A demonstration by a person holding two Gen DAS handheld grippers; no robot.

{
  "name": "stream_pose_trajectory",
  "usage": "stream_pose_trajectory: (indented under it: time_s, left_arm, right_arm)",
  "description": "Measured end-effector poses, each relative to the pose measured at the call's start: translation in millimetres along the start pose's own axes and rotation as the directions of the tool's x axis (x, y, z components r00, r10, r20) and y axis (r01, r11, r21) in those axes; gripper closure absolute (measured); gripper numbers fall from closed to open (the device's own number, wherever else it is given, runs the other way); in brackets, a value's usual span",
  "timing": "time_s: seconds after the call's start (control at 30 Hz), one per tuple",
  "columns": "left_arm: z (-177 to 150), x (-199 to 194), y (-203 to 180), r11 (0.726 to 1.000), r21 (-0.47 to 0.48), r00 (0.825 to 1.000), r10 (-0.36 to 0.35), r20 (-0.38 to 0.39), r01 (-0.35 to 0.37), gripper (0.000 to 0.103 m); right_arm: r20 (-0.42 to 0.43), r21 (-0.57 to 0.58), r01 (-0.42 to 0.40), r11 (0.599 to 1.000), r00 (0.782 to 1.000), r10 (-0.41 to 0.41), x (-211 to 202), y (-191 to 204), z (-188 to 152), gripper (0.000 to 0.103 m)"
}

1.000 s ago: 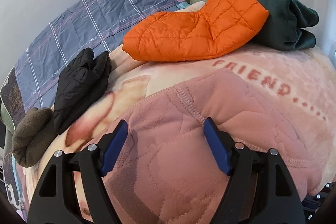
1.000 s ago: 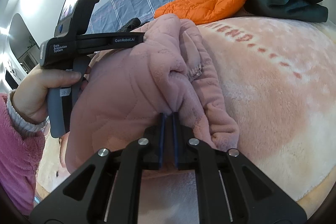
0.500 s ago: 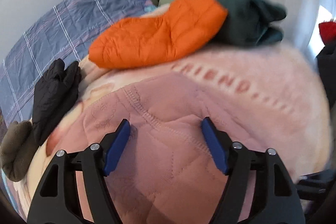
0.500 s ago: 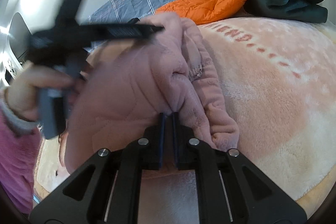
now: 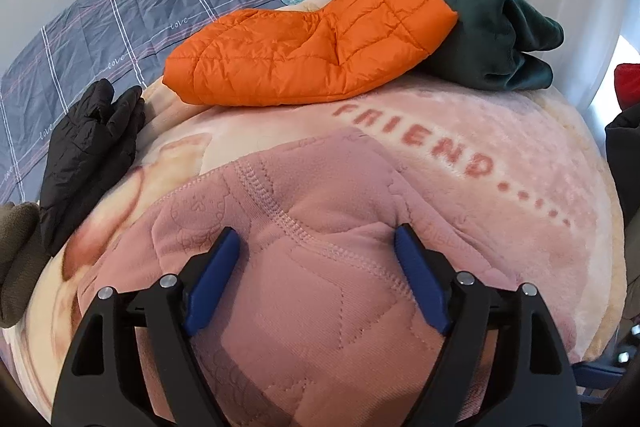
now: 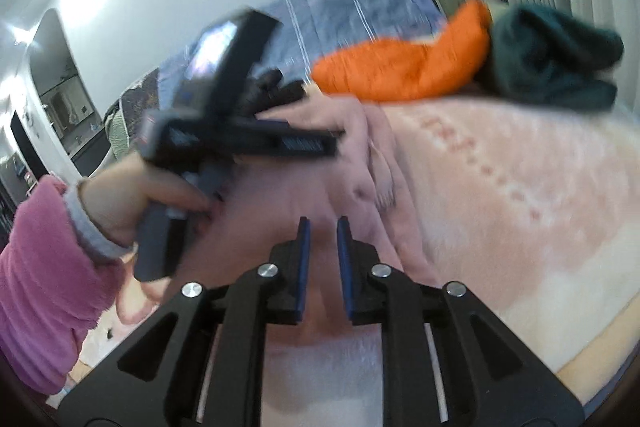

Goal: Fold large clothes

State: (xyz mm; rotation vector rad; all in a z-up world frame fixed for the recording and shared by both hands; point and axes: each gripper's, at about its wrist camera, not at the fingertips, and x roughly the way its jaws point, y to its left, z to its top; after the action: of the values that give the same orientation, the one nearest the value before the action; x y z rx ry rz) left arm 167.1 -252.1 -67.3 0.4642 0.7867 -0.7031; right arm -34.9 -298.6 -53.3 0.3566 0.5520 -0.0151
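Note:
A pink quilted garment point(image 5: 312, 251) lies bunched on a pink plush blanket point(image 5: 500, 131) printed "FRIEND" on the bed. My left gripper point(image 5: 316, 243) is open, its blue-padded fingers spread over the garment's top fold. In the right wrist view the left gripper point(image 6: 248, 143) shows blurred above the garment point(image 6: 352, 155). My right gripper point(image 6: 322, 227) has its jaws slightly parted just in front of the garment, with nothing between them.
A folded orange puffer jacket point(image 5: 312, 39) and a dark green garment point(image 5: 500, 35) lie at the far side. A black jacket point(image 5: 88, 143) and an olive garment point(image 5: 16, 251) lie left. A blue plaid sheet point(image 5: 120, 11) covers the back left.
My right gripper has let go of the pink garment and pulled back a little, and the garment has dropped lower. My left gripper has swung over the garment, still open.

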Motion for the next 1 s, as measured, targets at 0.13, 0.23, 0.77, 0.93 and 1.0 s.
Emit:
stream_pose_trajectory:
  time_s: [0.13, 0.23, 0.77, 0.93, 1.0]
  left_arm:
    - [-0.4, 1.8, 0.3, 1.0, 0.004, 1.0, -0.006, -0.006, 0.006, 0.021]
    - [-0.7, 10.6, -7.3, 0.999, 0.029, 1.0, 0.026, -0.009, -0.025, 0.018]
    - [-3.8, 9.2, -8.7, 0.998, 0.028, 0.999, 0.051, 0.019, -0.052, 0.015]
    - [-3.1, 11.1, -8.5, 0.999, 0.022, 0.999, 0.042, 0.013, -0.042, 0.015]
    - [-1.4, 17.1, -6.7, 0.999, 0.013, 0.999, 0.035, 0.0, -0.035, 0.014]
  right_arm:
    - [-0.141, 0.055, 0.027, 0.998, 0.99, -0.019, 45.4, -12.3, -15.0, 0.084]
    - [-0.147, -0.004, 0.055, 0.999, 0.988, -0.055, 53.8, -10.3, -20.4, 0.085]
    - [-0.124, 0.01, 0.045, 0.999, 0.991, -0.044, 38.7, -6.3, -21.5, 0.082]
    - [-0.116, 0.052, 0.017, 0.998, 0.993, -0.011, 24.2, -12.5, -22.0, 0.078]
    - [-0.111, 0.083, 0.001, 0.997, 0.994, 0.008, 22.3, -21.2, -18.4, 0.075]
